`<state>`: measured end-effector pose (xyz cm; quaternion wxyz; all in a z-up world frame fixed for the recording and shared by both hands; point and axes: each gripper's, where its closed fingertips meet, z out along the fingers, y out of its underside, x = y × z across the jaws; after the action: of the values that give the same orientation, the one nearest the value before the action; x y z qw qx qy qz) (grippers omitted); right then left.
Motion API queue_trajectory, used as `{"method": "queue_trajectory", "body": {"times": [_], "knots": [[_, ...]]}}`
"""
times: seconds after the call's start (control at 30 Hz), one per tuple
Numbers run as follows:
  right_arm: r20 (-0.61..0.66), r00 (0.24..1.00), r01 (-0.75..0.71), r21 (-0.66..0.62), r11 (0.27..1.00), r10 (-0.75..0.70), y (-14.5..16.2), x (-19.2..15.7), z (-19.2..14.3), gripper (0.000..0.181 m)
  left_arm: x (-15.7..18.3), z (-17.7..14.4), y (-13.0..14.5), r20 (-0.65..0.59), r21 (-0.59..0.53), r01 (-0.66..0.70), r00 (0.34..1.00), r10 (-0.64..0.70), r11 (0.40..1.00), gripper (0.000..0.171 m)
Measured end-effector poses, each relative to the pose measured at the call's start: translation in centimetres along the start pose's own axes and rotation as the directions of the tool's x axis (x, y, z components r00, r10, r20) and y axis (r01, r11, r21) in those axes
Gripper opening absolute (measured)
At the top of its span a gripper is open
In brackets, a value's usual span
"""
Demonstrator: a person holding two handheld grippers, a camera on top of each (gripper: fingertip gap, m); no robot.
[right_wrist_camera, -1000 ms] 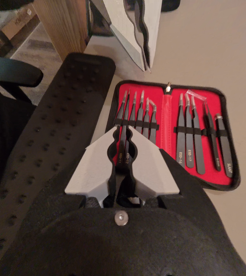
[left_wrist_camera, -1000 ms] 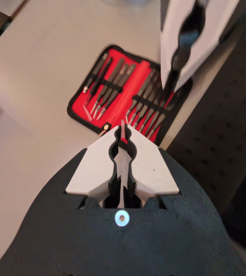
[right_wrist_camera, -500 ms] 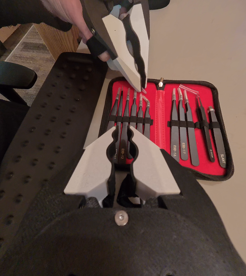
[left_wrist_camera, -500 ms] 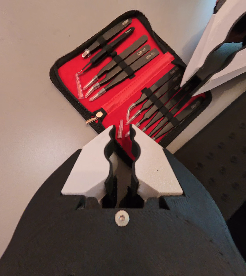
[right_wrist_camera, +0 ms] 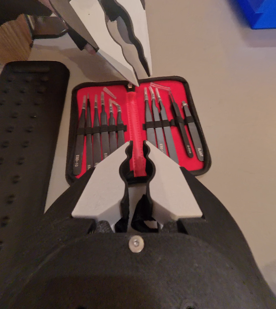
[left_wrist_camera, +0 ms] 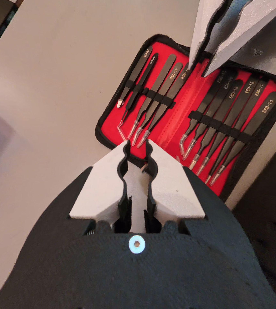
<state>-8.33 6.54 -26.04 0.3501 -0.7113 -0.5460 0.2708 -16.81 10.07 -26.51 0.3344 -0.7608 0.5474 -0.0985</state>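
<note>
Beige tabletop (right_wrist_camera: 234,100) carries an open black zip case (right_wrist_camera: 208,160) with red lining, lying flat between the two grippers. In the right wrist view, going left to right: a black perforated pad (right_wrist_camera: 16,150) lies left of the right gripper (right_wrist_camera: 137,142), its long edge just beside the case's left border with a narrow strip of table between them. The case's left panel holds a row of six black tweezers (right_wrist_camera: 100,130) under an elastic band; a loose clear tip cap (right_wrist_camera: 109,92) lies on the lining beyond their tips. A red centre spine (right_wrist_camera: 134,127) runs straight ahead of the right gripper's gap. The right panel holds five more black tweezers (right_wrist_camera: 165,127) under a second band. Bare table extends well to the right of the case, and a blue bin (right_wrist_camera: 271,15) sits far ahead and to the right.

The right gripper stands partly open, holding nothing, with its fingertips over the near end of the spine. The left gripper (right_wrist_camera: 142,80) comes in from the far side, its fingers narrowly parted and empty, tips just above the far edge of the case next to the zip pull (right_wrist_camera: 129,86). A gloved hand (right_wrist_camera: 83,43) grips its body.

In the left wrist view, the left gripper (left_wrist_camera: 137,143) shows a moderate gap, with the case's near border and the zip pull (left_wrist_camera: 144,168) visible between its fingers. Open table lies to its left; the black pad (left_wrist_camera: 267,217) bounds its right.
</note>
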Motion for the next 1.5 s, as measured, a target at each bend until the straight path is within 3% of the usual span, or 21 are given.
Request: {"method": "queue_trajectory", "body": {"times": [0.17,0.23,0.37,0.77,0.83,1.5], "knots": [[-0.062,0.997,0.048,-0.056,0.997,-0.052,0.2,1.7,0.8,0.011,-1.4,0.4,-0.1,-0.020,-0.005,-0.053,0.998,0.053,0.999,0.009],[-0.090,0.992,0.078,-0.083,0.993,-0.086,0.3,2.6,1.1,0.011,-0.7,0.5,-0.6,-0.086,0.013,-0.089,0.992,0.090,0.996,0.008],[-0.078,0.996,0.045,-0.087,0.995,-0.052,0.6,3.7,1.7,0.010,-1.3,1.6,-0.1,-0.113,-0.023,-0.144,0.984,0.141,0.989,0.008],[0.024,0.997,-0.067,-0.040,0.997,0.068,0.8,3.7,1.8,0.010,-0.6,2.4,0.3,-0.276,-0.007,-0.146,0.951,0.138,0.989,0.001],[0.030,0.997,-0.063,-0.042,0.997,0.064,0.9,3.6,1.9,0.000,-0.5,2.3,0.3,-0.285,0.010,-0.171,0.944,0.167,0.985,0.000],[0.046,0.995,-0.086,-0.042,0.995,0.088,1.0,3.5,1.8,0.000,-1.0,0.7,1.9,-0.297,0.014,-0.171,0.940,0.167,0.985,0.000]]}}
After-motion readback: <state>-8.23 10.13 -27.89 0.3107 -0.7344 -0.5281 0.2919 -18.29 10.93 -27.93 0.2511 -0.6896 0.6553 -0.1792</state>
